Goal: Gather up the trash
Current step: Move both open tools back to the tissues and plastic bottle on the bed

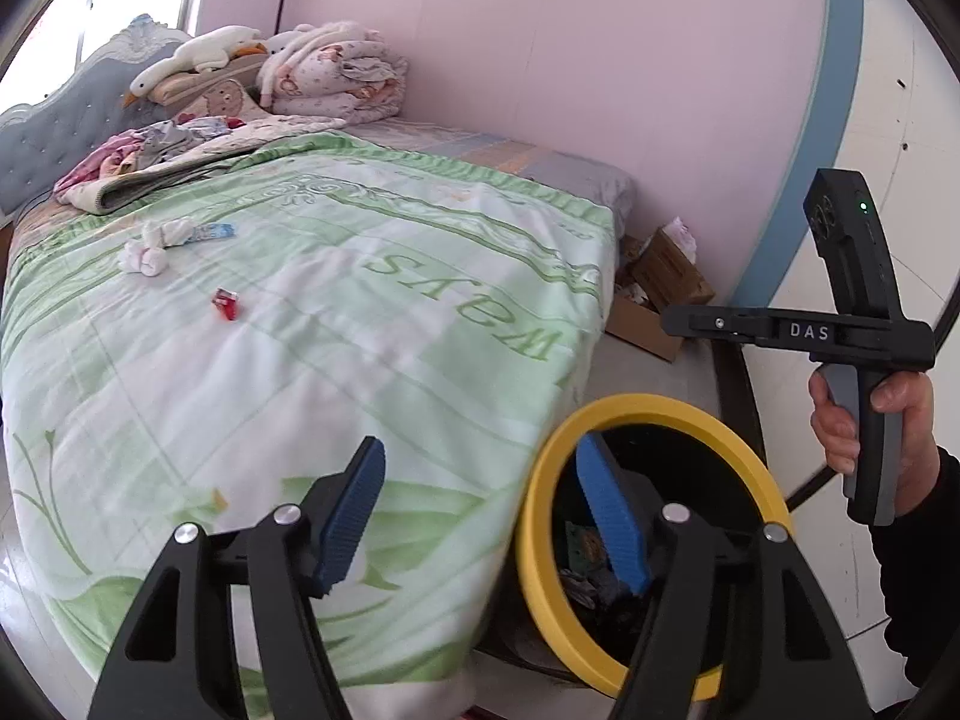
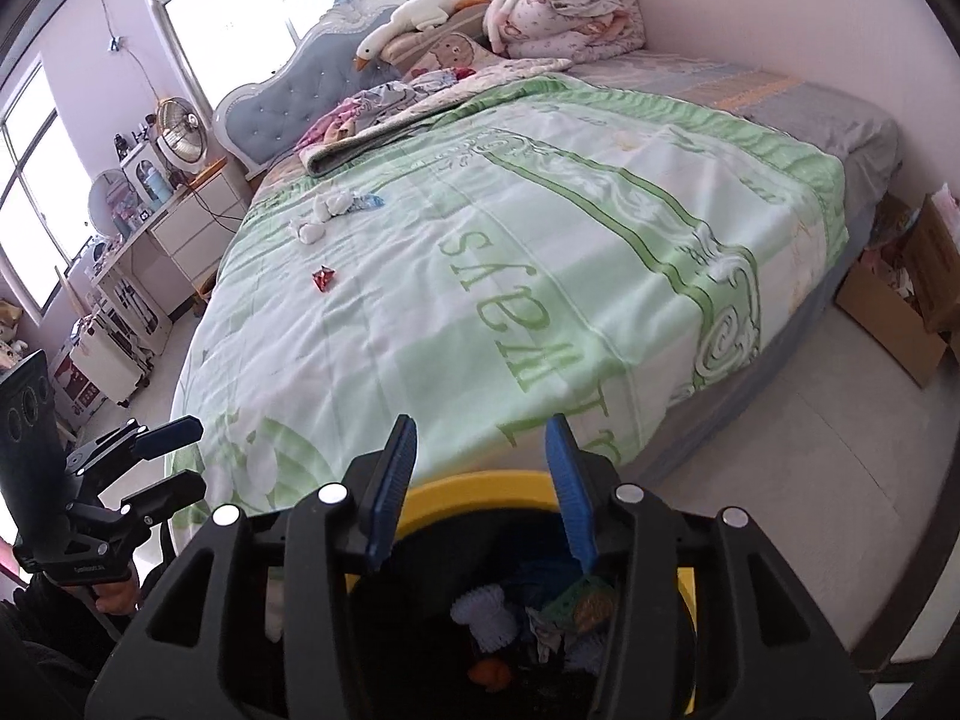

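Observation:
A yellow-rimmed trash bin (image 1: 540, 480) stands at the foot of the bed (image 1: 360, 312) and holds several scraps; it also shows in the right wrist view (image 2: 474, 489). On the green blanket lie a red wrapper (image 1: 226, 303) (image 2: 324, 279), crumpled white tissues (image 1: 144, 258) (image 2: 309, 231) and a blue-white wrapper (image 1: 213, 233) (image 2: 367, 200). My left gripper (image 1: 480, 480) is open and empty over the bed's foot edge beside the bin; it also shows in the right wrist view (image 2: 174, 459). My right gripper (image 2: 483, 450) is open and empty above the bin.
Folded quilts and a plush goose (image 1: 198, 57) lie at the padded headboard (image 2: 300, 90). Cardboard boxes (image 1: 660, 294) sit on the floor by the pink wall. A white desk with a fan (image 2: 180, 132) stands left of the bed under the windows.

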Motion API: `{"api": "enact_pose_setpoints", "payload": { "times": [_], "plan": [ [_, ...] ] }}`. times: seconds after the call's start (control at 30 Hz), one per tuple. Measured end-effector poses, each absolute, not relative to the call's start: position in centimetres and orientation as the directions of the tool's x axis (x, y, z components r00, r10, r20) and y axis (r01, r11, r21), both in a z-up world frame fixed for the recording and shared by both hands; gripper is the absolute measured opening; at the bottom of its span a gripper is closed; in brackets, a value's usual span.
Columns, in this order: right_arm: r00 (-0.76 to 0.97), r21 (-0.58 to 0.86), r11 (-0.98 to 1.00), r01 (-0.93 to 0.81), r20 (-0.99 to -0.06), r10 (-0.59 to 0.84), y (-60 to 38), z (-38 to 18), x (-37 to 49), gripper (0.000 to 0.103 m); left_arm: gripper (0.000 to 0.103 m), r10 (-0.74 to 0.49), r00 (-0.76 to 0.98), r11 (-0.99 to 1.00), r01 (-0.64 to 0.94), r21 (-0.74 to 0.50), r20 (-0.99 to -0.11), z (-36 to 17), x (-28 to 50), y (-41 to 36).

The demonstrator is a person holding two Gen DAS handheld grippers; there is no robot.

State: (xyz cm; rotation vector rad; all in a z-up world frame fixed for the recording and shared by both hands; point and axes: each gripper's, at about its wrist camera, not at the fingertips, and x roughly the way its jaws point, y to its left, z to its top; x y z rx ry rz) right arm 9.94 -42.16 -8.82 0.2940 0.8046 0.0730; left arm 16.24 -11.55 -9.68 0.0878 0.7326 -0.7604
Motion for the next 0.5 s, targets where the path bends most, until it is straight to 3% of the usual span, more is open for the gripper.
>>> {"api": "enact_pose_setpoints", "payload": {
  "times": [0.07,0.13,0.5],
  "plan": [
    [0.703,0.278,0.960,0.009,-0.685,0.192,-41.2,-8.5,12.3,0.044,0.068,-0.580,0.522,0.762,0.620,-0.188,-0.626,-9.4,17.9,-10.2],
    [0.713,0.262,0.965,-0.016,-0.674,0.195,-40.2,-8.3,14.7,0.053,0.071,-0.563,0.548,0.787,0.583,-0.201,-0.619,-9.3,19.6,-8.8],
    [0.693,0.185,0.968,-0.171,-0.676,0.252,-33.9,-9.1,29.5,0.059,0.082,-0.427,0.672,0.900,0.378,-0.216,-0.605,-9.2,29.4,-1.9]
  ]
}}
